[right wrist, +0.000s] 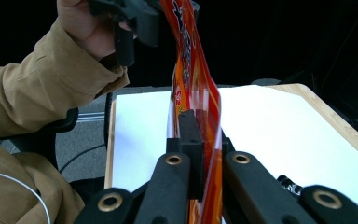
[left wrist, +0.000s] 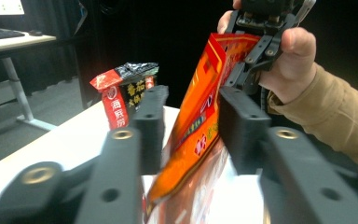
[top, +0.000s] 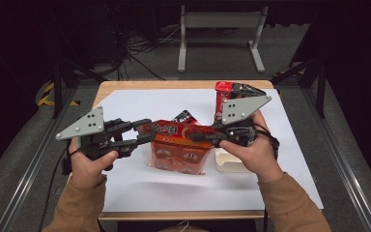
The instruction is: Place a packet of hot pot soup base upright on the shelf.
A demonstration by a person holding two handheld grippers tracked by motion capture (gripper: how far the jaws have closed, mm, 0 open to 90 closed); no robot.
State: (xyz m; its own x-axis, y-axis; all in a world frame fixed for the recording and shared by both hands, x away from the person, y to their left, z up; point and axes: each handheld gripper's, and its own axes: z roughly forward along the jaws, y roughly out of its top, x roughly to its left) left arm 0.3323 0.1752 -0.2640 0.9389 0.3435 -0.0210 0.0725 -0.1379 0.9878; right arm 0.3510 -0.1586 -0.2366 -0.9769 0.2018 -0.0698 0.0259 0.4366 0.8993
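An orange-red snack bag hangs above the white sheet between my two grippers. My right gripper is shut on the bag's right side; in the right gripper view its jaws pinch the bag flat. My left gripper sits at the bag's left end. In the left gripper view its jaws stand apart with the bag loose between them, leaning against one jaw and with a gap to the other. The right gripper grips the bag's far upper corner there.
A red and black packet stands upright at the back right of the white sheet. A small dark packet lies behind the bag. A white box rests under the right hand. A grey table frame stands on the floor beyond.
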